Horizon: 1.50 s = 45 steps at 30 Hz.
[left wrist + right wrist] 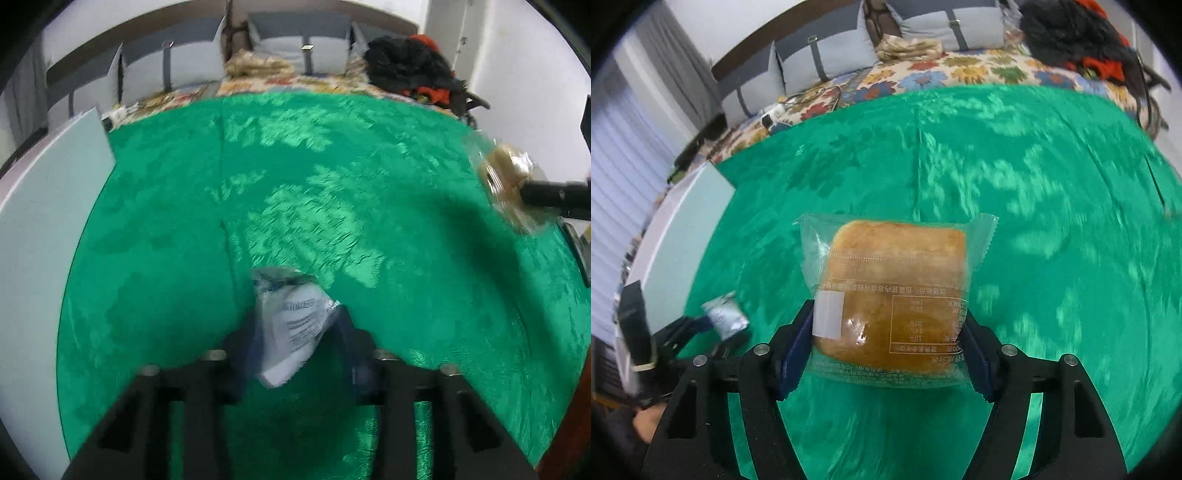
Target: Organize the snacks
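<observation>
right gripper [890, 332] pinching bread packet [892, 291] centre frame, long axis across jaws; left gripper [295, 332] pinching small white packet [295, 325]; pale board [683, 229] upper left, nearer left gripper.

I count two tools of mine: the left tool [295, 354] at the bottom middle of its view and the right tool [886, 343] at the bottom middle of its own. Two snacks: one small white packet [295, 325] and one clear-wrapped bread [890, 291]. One green cloth [332, 184], one pale board [48, 206] at left, three pillows [827, 55] along the top, one dark clothes pile [410, 66] at upper right.
</observation>
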Motion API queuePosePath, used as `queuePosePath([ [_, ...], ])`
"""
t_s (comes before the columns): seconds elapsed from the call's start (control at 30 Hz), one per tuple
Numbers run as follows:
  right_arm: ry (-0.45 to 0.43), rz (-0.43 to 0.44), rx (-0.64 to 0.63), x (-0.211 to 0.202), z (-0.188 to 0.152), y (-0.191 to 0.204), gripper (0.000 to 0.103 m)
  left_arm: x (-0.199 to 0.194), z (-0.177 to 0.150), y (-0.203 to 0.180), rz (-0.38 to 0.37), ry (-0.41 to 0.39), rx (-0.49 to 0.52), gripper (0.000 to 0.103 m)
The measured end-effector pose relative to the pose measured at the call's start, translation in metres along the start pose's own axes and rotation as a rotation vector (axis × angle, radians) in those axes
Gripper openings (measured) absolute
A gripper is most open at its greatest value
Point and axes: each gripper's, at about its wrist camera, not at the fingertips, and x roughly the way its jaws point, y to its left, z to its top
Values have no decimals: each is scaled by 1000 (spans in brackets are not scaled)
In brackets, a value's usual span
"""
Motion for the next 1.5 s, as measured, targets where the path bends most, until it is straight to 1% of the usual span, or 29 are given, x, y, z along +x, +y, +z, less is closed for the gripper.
queuePosePath([
  [0.03, -2, 5, 5, -4, -4, 1, 74, -3, 1, 4, -20, -6, -32, 27],
  [0.13, -19, 17, -7, -22, -12, 11, 74, -20, 1, 17, -60, -41, -116, 26],
  [0.2, -35, 28, -22, -33, -11, 21, 74, -45, 0, 26, -106, -93, -177, 26],
  [0.27, -54, 49, -51, -45, -5, 41, 74, -78, -2, 36, -150, -153, -240, 26],
  [0.3, -66, 72, -78, -50, 1, 59, 74, -98, -2, 44, -174, -183, -277, 26],
  [0.37, -81, 121, -115, -58, 10, 92, 74, -136, -4, 63, -192, -238, -327, 26],
  [0.4, -89, 158, -138, -61, 15, 116, 74, -158, -5, 78, -184, -265, -346, 26],
  [0.47, -94, 250, -196, -64, 25, 173, 74, -194, -10, 110, -135, -294, -373, 27],
  [0.5, -91, 281, -216, -62, 26, 194, 74, -211, -14, 131, -91, -300, -391, 27],
  [0.53, -82, 327, -246, -59, 28, 228, 74, -220, -17, 146, -56, -302, -401, 27],
  [0.6, -53, 398, -303, -46, 29, 290, 74, -243, -31, 189, 76, -291, -430, 27],
  [0.67, -22, 435, -340, -32, 24, 339, 77, -255, -48, 227, 171, -267, -472, 28],
  [0.7, 14, 457, -360, -19, 20, 368, 77, -260, -57, 244, 237, -247, -493, 32],
  [0.73, 60, 470, -371, -5, 14, 389, 77, -262, -64, 256, 285, -227, -508, 46],
  [0.77, 103, 475, -374, 5, 9, 404, 77, -265, -75, 271, 340, -199, -531, 57],
  [0.8, 175, 477, -374, 21, 3, 421, 78, -269, -87, 283, 380, -186, -550, 71],
  [0.83, 212, 470, -376, 29, -2, 429, 78, -275, -97, 290, 410, -187, -561, 76],
  [0.87, 230, 463, -379, 33, -6, 435, 78, -280, -105, 292, 427, -194, -561, 76],
  [0.93, 225, 456, -399, 33, -14, 443, 78, -290, -117, 293, 460, -203, -552, 84],
  [0.97, 225, 449, -404, 34, -14, 443, 78, -292, -119, 292, 482, -200, -549, 84],
  [1.1, 185, 381, -450, 17, -17, 448, 78, -301, -113, 275, 594, -179, -499, 85],
  [1.13, 171, 367, -463, 15, -17, 450, 78, -308, -111, 269, 616, -181, -500, 88],
  [1.17, 152, 347, -482, 11, -18, 452, 78, -315, -108, 261, 662, -179, -514, 93],
  [1.2, 137, 323, -501, 7, -20, 455, 78, -319, -106, 257, 701, -182, -524, 103],
  [1.27, 117, 282, -525, 6, -23, 456, 78, -329, -104, 250, 761, -218, -539, 103],
  [1.3, 110, 267, -532, 6, -24, 457, 78, -332, -103, 246, 760, -212, -550, 103],
  [1.4, 91, 212, -539, 7, -30, 454, 78, -330, -101, 245, 688, -145, -563, 103],
  [1.47, 91, 184, -546, 8, -34, 454, 78, -327, -100, 242, 703, -91, -553, 103],
  [1.5, 92, 175, -550, 9, -35, 455, 78, -326, -100, 238, 719, -84, -541, 103],
])
